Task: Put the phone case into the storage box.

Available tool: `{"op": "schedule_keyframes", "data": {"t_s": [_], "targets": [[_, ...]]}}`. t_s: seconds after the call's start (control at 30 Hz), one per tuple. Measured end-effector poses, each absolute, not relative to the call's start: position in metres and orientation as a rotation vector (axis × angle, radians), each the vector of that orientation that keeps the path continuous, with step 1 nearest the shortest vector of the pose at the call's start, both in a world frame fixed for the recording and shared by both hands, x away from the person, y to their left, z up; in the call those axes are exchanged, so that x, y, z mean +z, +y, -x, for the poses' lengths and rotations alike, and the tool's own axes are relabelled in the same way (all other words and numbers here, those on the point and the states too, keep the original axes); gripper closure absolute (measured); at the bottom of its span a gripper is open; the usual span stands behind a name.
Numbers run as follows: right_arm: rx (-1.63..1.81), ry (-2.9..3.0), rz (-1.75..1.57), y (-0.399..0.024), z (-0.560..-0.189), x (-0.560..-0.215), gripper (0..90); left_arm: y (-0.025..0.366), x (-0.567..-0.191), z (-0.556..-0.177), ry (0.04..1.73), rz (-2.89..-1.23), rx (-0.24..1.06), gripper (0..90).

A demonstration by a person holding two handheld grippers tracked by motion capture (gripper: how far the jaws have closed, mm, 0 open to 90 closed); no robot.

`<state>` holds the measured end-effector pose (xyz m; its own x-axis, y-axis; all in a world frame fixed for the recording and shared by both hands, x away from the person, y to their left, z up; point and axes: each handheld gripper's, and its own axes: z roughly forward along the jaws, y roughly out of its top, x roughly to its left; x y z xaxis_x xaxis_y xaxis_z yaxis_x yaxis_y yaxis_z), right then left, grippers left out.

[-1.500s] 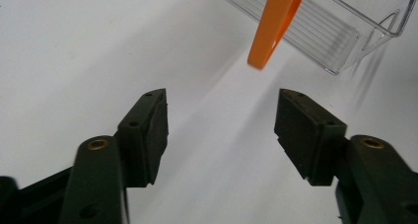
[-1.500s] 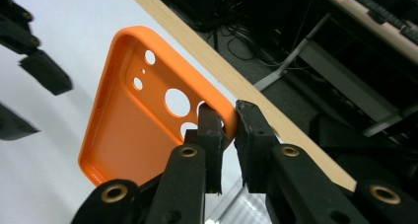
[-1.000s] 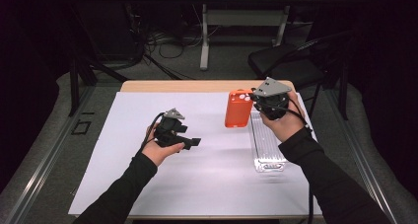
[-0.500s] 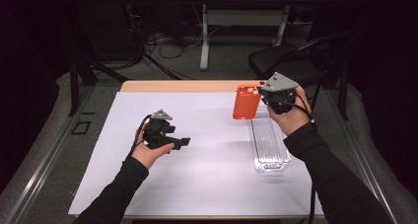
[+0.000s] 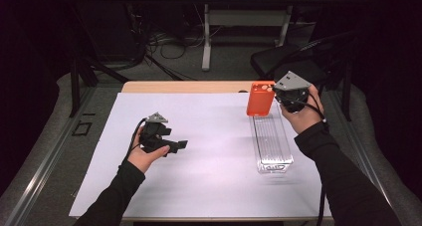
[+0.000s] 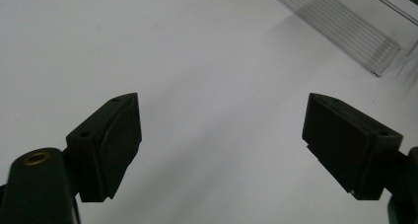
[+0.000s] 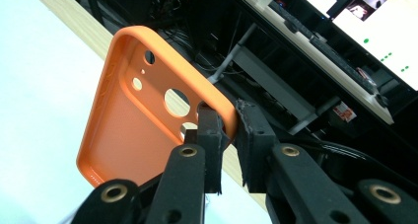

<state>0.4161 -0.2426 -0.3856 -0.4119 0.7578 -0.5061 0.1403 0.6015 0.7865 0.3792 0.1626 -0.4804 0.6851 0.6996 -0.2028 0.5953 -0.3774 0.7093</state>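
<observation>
Right gripper view: tongs point(image 7: 227, 130) on orange phone case point(image 7: 133, 120)

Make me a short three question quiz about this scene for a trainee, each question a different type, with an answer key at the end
1. True or false: the left gripper is holding something.
2. Multiple choice: the right gripper grips the orange rubbery phone case by
A. its edge
B. a strap
C. a camera hole
3. Fill in: the long clear plastic tray lies on the ____ sheet covering the table.

Key
1. False: its jaws stand wide apart over bare sheet.
2. A: the jaws pinch the rim, case lifted off the table.
3. White.
</observation>
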Motion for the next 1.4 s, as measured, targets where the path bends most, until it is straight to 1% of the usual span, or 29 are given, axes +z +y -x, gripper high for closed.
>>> {"op": "schedule_keyframes", "data": {"t_s": [0.2, 0.57, 1.0, 1.4], "targets": [[0.807, 1.883, -0.728, -0.251, -0.424, -0.39, 81.9, 0.164, -0.481, -0.378, 0.982, -2.07, 0.148, 10.1], [0.764, 1.874, -0.749, -0.263, -0.442, -0.401, 81.9, 0.172, -0.48, -0.377, 0.96, -2.052, 0.161, 2.7], [0.738, 1.892, -0.738, -0.26, -0.46, -0.424, 81.9, 0.177, -0.483, -0.374, 0.956, -2.054, 0.206, 2.4], [0.713, 1.893, -0.727, -0.26, -0.469, -0.445, 81.9, 0.184, -0.485, -0.372, 0.953, -2.044, 0.208, 2.4]]}}
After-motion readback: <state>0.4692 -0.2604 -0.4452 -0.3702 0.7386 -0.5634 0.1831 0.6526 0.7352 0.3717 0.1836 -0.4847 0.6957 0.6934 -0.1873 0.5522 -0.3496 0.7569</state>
